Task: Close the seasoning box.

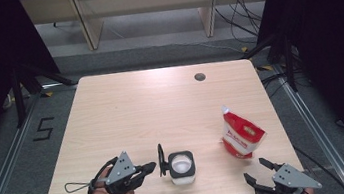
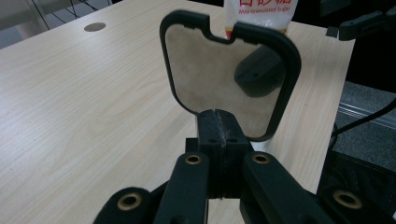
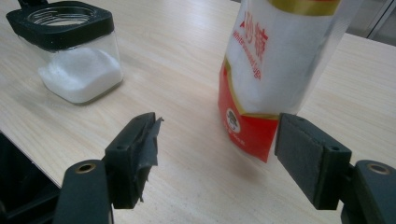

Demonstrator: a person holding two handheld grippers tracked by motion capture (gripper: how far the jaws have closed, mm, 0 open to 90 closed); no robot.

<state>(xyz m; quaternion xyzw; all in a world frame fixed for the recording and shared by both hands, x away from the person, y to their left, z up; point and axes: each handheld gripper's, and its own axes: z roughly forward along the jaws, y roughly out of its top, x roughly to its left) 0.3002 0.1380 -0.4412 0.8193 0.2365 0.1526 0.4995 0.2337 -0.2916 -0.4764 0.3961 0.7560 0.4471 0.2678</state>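
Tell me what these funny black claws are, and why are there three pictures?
They are grabbing tools, and a person holds one in each hand. One picture comes from a camera above the wooden table. The other two come from little cameras riding on each tool. The left tool is pinched shut on the flipped-up lid of a small jar with white grains inside. The right tool is open, with its jaws apart, close in front of a red and white sugar bag standing on the table. It isn't holding anything.

Red and white sugar bag (image 1: pixel 242 137) with gold trim, clear black-rimmed jar (image 1: pixel 181 167), pale wood-grain table (image 1: pixel 136 111)
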